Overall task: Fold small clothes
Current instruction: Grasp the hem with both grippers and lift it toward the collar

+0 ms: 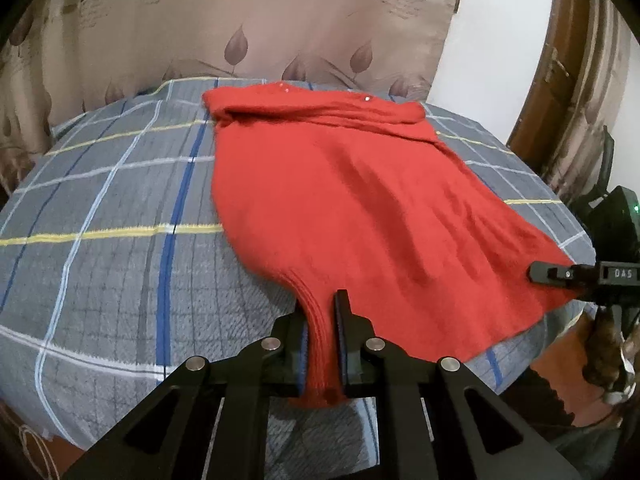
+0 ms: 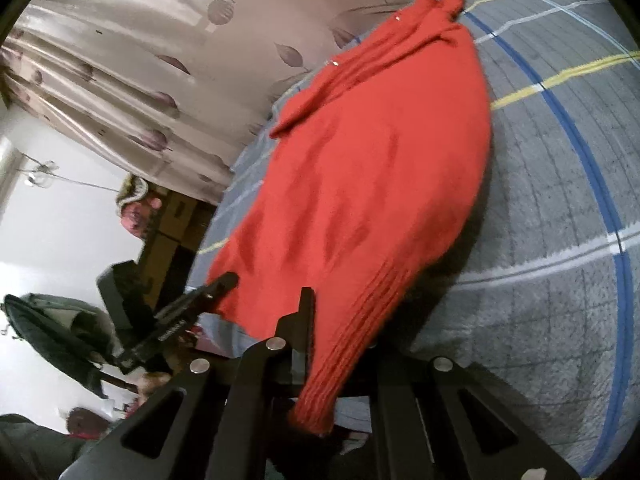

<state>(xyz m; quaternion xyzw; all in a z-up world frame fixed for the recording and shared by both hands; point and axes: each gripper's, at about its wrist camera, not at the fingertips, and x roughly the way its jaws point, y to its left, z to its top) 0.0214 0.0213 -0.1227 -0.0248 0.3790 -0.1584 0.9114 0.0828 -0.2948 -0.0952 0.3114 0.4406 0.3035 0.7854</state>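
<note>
red knitted garment (image 1: 340,184): spread on the grey checked bedcover (image 1: 100,208), collar end far from me, ribbed hem lifted toward me.
left gripper (image 1: 321,320): i see it clamped on one hem corner, angled downward.
right gripper (image 2: 320,320): clamped on the other hem corner, its view rolled sideways.
left view only: brown door frame (image 1: 560,60).
right view only: stacked boxes (image 2: 172,232) beyond the bed.
both: leaf-print curtain (image 1: 240,20).
</note>
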